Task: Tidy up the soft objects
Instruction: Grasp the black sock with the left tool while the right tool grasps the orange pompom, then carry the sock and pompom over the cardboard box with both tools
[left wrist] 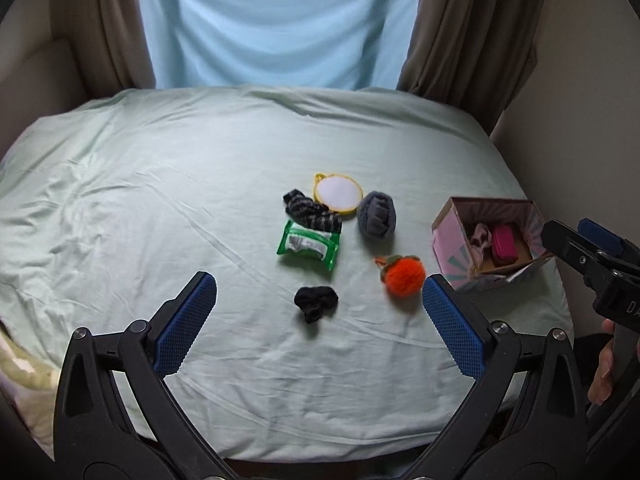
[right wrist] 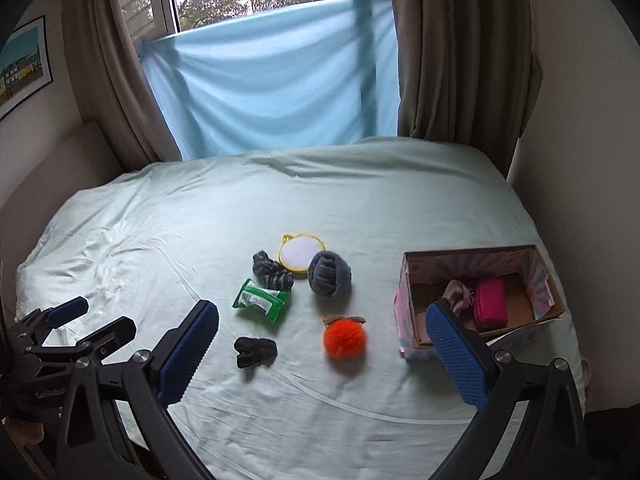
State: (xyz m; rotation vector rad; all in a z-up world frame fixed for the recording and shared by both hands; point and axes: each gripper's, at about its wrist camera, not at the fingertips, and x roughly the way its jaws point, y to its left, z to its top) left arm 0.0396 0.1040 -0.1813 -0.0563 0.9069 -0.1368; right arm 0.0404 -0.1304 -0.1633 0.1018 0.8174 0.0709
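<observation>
On the pale green bedsheet lie a small black sock bundle, an orange fluffy pompom, a green tissue pack, a striped dark sock, a grey rolled sock ball and a round yellow-rimmed pad. A cardboard box at the right holds a pink pouch and a pale cloth. My left gripper hovers open above the black bundle. My right gripper is open, near the pompom.
Brown curtains and a hung blue sheet stand behind the bed. A wall runs along the right side. A hand holds the right gripper's handle. The other gripper's fingers show at the left edge.
</observation>
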